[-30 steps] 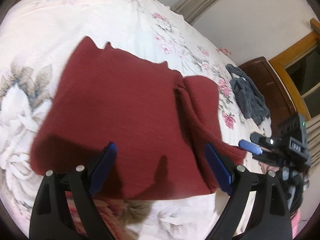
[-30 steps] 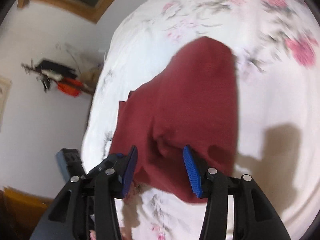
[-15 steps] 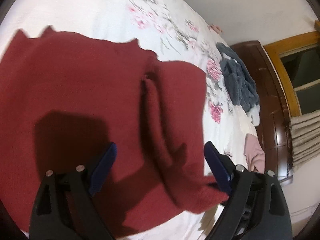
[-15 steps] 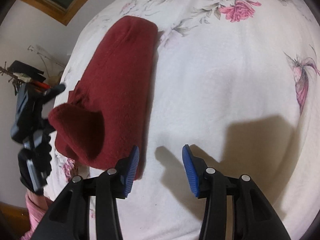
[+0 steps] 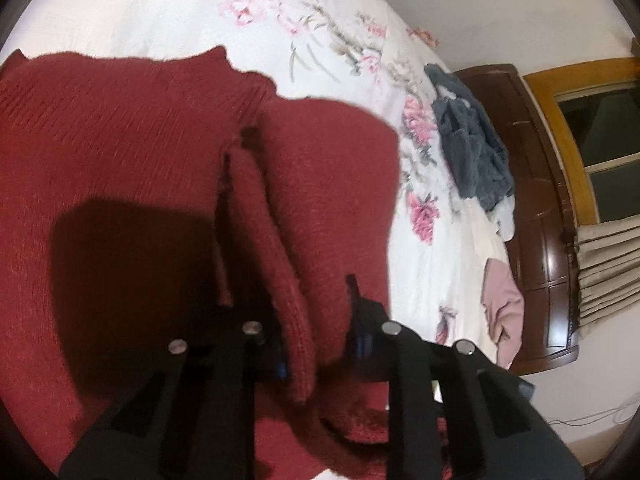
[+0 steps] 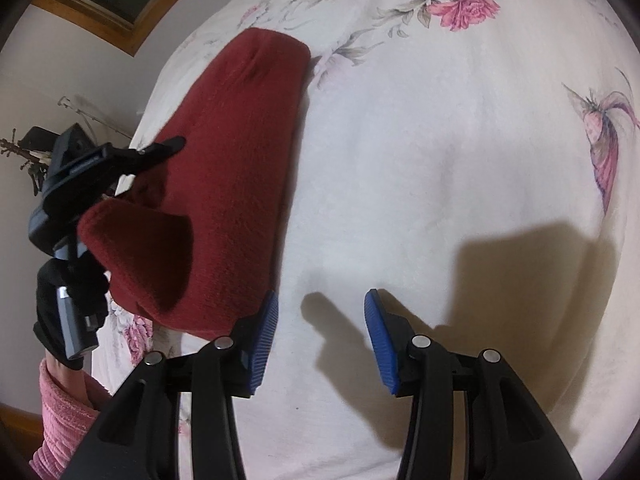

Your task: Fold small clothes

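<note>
Folding is mid-step: the left gripper [image 5: 320, 344] has its jaws closed on a raised fold of the red knit garment [image 5: 132, 152], which lies on the floral bedspread [image 6: 440, 184]. The right gripper [image 6: 318, 332] hovers with jaws apart, holding nothing, just right of the garment's edge. Next, probably, the pinched fold gets carried across and laid flat. Only the left view shows the grey garment [image 5: 472, 148] and pink cloth [image 5: 502, 304] far right; only the right view shows a pink sleeve [image 6: 64, 412].

1 red garment [image 5: 120, 152], 1 grey-blue garment [image 5: 472, 148], 1 pink garment [image 5: 502, 304], 1 floral bed [image 6: 440, 160], 2 tongs: left [image 5: 320, 344], right [image 6: 320, 336].
</note>
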Available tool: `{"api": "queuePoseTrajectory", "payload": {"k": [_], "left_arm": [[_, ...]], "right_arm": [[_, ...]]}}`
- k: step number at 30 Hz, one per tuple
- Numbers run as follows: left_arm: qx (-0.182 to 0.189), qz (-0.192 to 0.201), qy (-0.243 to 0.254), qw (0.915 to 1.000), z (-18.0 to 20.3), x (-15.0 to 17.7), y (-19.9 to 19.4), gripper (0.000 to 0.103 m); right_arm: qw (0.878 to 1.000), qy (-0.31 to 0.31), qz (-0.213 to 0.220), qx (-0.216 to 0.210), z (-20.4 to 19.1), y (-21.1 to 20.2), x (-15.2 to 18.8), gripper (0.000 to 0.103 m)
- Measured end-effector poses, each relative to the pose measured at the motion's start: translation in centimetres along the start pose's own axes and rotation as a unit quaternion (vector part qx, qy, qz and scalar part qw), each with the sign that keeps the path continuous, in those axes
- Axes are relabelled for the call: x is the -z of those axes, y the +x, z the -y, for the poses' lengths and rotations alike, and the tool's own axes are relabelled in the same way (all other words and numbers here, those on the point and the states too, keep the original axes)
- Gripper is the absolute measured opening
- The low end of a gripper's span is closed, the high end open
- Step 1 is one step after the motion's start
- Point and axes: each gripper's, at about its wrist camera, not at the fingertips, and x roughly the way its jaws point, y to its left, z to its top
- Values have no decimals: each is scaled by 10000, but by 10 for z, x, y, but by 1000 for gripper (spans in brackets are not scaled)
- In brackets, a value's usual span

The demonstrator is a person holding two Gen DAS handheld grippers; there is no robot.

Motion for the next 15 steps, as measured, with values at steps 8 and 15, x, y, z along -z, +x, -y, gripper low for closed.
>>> {"api": "queuePoseTrajectory", "payload": {"k": [8,15], "left_arm": [[360,373,458,9976,27,2,-40,14],[449,733,647,9942,15,0,-107,14]], "right_arm": [[9998,-128,103,-140,-18,-5,-4,46],[9989,-314,135,-328,-42,-3,-9,46]]}}
